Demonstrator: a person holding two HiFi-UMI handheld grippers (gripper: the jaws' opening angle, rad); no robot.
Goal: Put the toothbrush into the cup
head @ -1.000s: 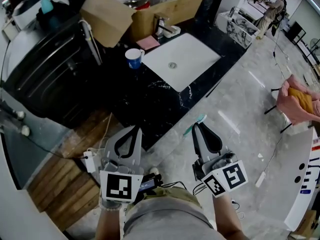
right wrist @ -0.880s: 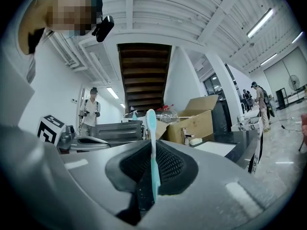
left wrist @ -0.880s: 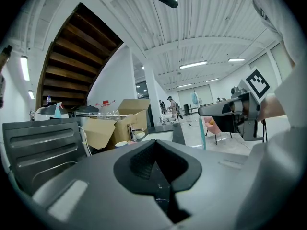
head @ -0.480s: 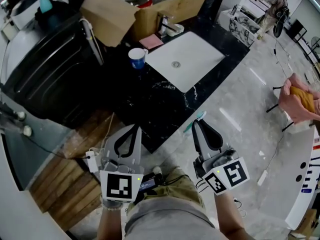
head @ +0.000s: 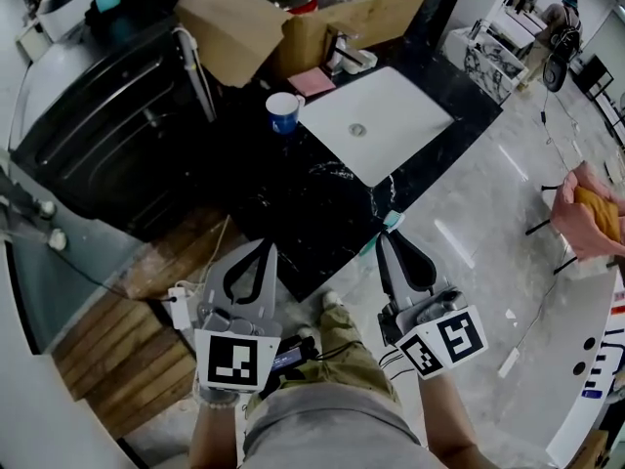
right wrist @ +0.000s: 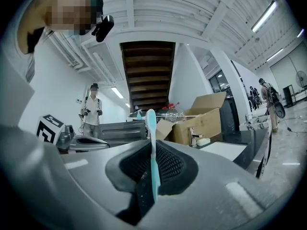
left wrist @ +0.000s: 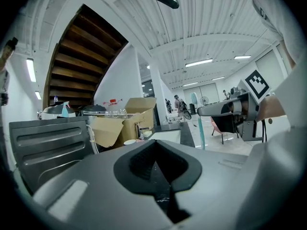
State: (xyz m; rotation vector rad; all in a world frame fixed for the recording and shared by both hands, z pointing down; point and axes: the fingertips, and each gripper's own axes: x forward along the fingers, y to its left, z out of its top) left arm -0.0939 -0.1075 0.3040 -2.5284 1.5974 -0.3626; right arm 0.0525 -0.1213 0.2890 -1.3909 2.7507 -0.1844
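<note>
Counter (head: 283, 198) and cup (head: 283, 112) have slid toward 4 o'clock in the head view since a second ago, and a shoe (head: 332, 301) has come into sight between the two grippers, which keep their places in the frame.

At the far left stands a dark ribbed appliance (head: 107, 115), with wooden planking (head: 146, 350) at 6 o'clock of it. The left gripper (head: 265, 249) is closed on nothing, its jaws pressed together and aimed at 12 o'clock toward the blue-and-white cup, which stands upright on the black marbled counter, well apart from both grippers. At 3 o'clock of the cup lies a white basin (head: 391, 125); an open cardboard box (head: 332, 18) sits at 12 o'clock of the basin. The right gripper (head: 383, 244) clamps a teal toothbrush (head: 392, 222), the brush end jutting past the jaw tips over the counter's near edge, at 5 o'clock of the cup.

Grey polished floor (head: 488, 213) fills the right side, with a pink chair (head: 586, 208) cut off by the frame edge. The toothbrush's lower handle is buried between the jaws, and the cup's inside cannot be made out.
</note>
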